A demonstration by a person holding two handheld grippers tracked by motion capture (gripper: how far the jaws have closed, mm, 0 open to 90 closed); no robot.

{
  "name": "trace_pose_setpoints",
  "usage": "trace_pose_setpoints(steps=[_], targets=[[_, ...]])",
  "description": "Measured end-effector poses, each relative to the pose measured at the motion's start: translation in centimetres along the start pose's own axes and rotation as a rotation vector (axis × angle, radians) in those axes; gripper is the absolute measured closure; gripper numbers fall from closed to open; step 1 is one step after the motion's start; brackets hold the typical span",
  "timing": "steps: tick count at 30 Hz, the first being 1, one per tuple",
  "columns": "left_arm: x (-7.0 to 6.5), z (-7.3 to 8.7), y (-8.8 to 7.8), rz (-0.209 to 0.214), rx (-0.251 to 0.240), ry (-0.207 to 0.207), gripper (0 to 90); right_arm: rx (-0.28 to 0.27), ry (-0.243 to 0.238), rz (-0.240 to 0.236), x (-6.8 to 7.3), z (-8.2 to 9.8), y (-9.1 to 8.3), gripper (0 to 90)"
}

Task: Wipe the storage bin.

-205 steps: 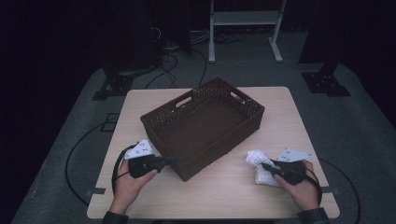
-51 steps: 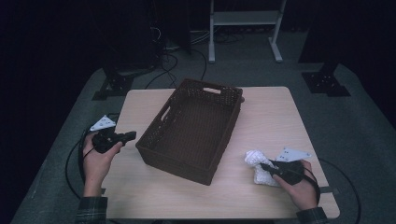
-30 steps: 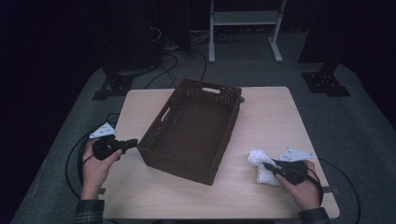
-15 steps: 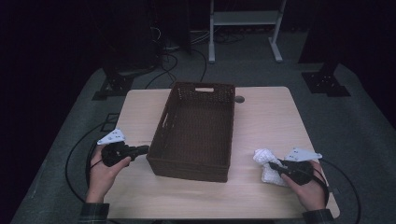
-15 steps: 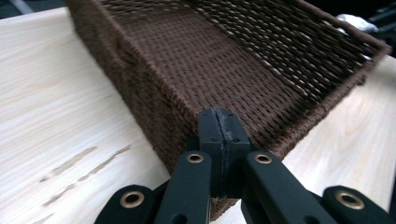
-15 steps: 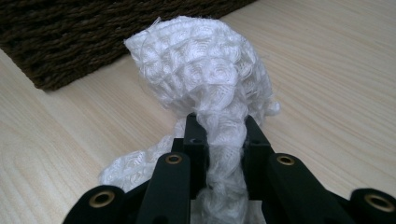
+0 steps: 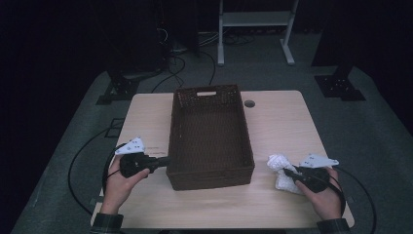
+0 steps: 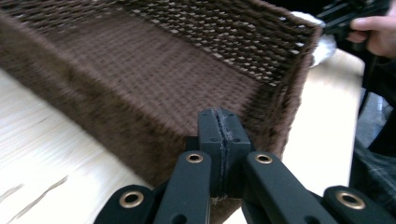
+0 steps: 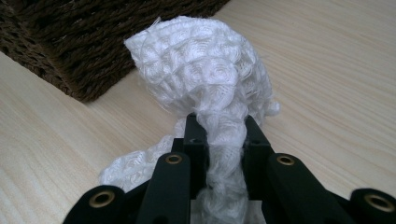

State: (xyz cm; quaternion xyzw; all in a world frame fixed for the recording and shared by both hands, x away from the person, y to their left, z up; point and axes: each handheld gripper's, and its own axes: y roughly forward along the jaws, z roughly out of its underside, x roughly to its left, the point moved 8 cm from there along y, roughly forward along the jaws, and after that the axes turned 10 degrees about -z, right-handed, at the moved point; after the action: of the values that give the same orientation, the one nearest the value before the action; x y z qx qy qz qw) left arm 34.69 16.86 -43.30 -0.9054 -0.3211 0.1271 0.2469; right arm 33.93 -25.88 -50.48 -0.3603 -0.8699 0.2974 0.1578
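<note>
**Basket squared up, cloth waiting to go in**

High view has the brown basket [image 7: 210, 136] sitting lengthwise down the middle of the table [image 7: 287, 122], open side up and nothing in it. Left gripper [image 7: 163, 162] is poking at the near left corner of it, jaws pressed flat together with nothing between them (so it's being used as a pusher, not a grabber). From the left gripper view the closed tips sit right against the basket's wall, which makes sense if the point is to nudge or steady it so it doesn't slide.

Right gripper [image 9: 219, 128] is clamped on a bunched-up white cloth [image 9: 205, 70], which rests on the table just beside the basket's near right corner. My guess: it's pinched by a fold in the middle so the whole wad lifts in one go and can be dropped over the rim.
</note>
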Motion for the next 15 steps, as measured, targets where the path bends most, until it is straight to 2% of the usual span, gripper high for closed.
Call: trace_pose_setpoints(steps=[4,6,9,15], targets=[[-1.7,0.1,2.0,0.019,0.040,0.054,89.2,0.002,0.007,0.005,-0.1,0.1,-0.1,76.5],[-2.0,-0.1,2.3,0.016,0.043,0.074,89.3,0.001,0.011,0.009,-0.1,0.2,-0.2,76.5],[-2.1,-0.9,1.6,0.011,0.017,0.081,90.0,-0.002,0.014,0.014,-0.2,0.4,-0.5,76.5],[-1.2,-1.0,0.0,-0.005,0.022,0.104,90.0,-0.001,0.018,0.021,-0.3,0.6,-0.8,76.5]])
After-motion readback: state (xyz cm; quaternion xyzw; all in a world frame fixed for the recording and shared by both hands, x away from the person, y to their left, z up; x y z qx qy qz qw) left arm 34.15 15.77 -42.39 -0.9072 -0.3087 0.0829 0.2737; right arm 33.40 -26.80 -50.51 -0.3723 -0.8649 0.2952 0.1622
